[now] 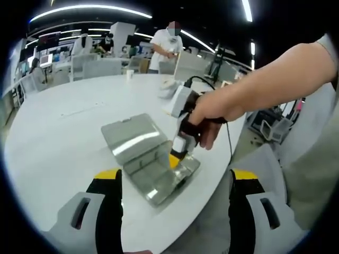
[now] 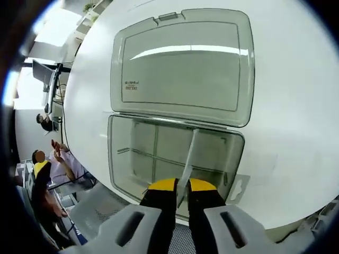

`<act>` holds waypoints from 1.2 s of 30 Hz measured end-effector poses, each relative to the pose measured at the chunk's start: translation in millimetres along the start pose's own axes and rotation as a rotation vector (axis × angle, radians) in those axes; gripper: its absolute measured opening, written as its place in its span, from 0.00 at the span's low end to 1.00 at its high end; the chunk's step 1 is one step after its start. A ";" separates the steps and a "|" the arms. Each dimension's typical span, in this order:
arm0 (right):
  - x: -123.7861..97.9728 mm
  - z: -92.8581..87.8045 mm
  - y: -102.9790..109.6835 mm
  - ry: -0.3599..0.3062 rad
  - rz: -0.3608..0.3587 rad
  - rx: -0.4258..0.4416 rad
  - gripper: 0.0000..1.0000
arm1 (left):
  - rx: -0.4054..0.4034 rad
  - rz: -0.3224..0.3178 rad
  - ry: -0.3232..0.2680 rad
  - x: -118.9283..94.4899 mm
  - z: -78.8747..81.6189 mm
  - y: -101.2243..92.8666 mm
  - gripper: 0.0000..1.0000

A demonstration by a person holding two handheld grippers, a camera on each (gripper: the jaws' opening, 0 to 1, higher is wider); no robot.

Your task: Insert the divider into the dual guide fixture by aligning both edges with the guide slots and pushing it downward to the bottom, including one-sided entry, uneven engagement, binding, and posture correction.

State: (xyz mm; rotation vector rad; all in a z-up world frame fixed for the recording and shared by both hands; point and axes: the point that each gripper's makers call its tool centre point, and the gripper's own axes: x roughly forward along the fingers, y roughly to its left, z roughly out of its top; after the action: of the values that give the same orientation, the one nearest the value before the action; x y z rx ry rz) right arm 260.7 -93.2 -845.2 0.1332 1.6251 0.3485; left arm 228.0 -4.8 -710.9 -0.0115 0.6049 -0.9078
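My right gripper (image 2: pixel 181 197) was clamped on the divider (image 2: pixel 188 159), a thin translucent strip that ran from my jaws away over the open box (image 2: pixel 132 159), its long axis pointing toward the hinged lid (image 2: pixel 183 63) lying flat on the far side. The strip stood inside the compartment, leaning slightly right; whether both edges sat in their slots I could not tell. My left gripper (image 1: pixel 175 209) hung apart and empty, well back from the box, so the right one was nearer. The white table (image 1: pixel 58 137) left open room on every side.
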 end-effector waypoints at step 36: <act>-11.9 1.3 -3.3 0.041 -0.003 0.041 0.00 | -0.005 -0.003 -0.013 2.2 1.7 -2.2 0.81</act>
State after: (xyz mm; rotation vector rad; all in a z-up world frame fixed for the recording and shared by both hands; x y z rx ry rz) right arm 263.4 -99.6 -835.0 0.1559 1.6729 0.3179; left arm 228.2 -8.2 -710.0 -0.0232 0.5957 -0.9088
